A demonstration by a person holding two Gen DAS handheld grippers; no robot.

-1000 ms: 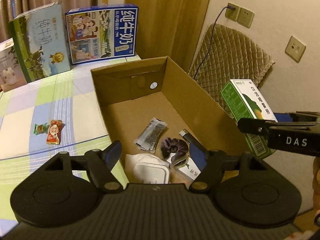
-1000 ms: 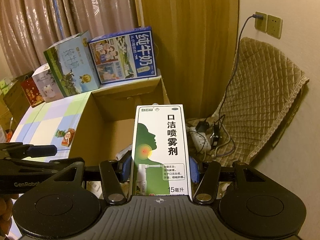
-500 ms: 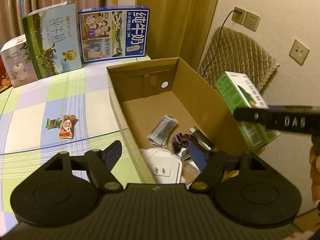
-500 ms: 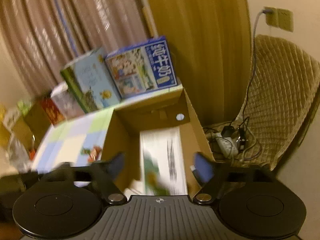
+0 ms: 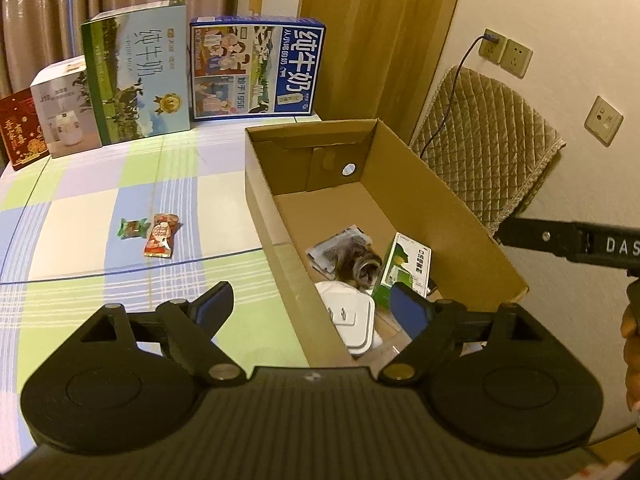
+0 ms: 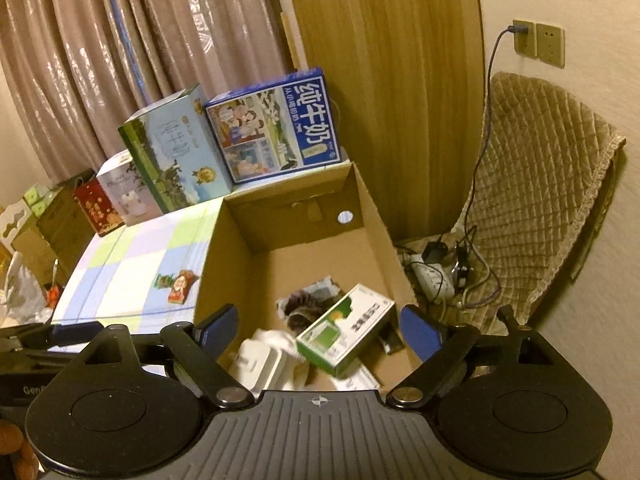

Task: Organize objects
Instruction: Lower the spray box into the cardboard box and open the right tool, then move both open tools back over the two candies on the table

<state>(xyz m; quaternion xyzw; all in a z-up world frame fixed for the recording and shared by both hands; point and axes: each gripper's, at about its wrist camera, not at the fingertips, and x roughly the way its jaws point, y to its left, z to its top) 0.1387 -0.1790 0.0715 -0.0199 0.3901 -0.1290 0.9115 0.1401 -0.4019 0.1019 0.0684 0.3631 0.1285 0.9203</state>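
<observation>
Where the corrugated cardboard box (image 6: 372,216) sits on the checked worktop (image 5: 100,216), a glossy green-and-white spray carton (image 6: 346,330) lies tilted inside, apparently atop a white plug (image 6: 260,364). Left hand-held gripper (image 5: 312,306) and right hand-held gripper (image 6: 318,326): both jaws opening, empty.

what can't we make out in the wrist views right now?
- Left wrist: near end of the cardboard box floor, hidden by the left gripper body.
- Left wrist: dark item beside the green spray box, partly covered, identity unclear.
- Right wrist: white plug blurred, partly behind the right gripper.
- Both: candy wrappers too small to read.
</observation>
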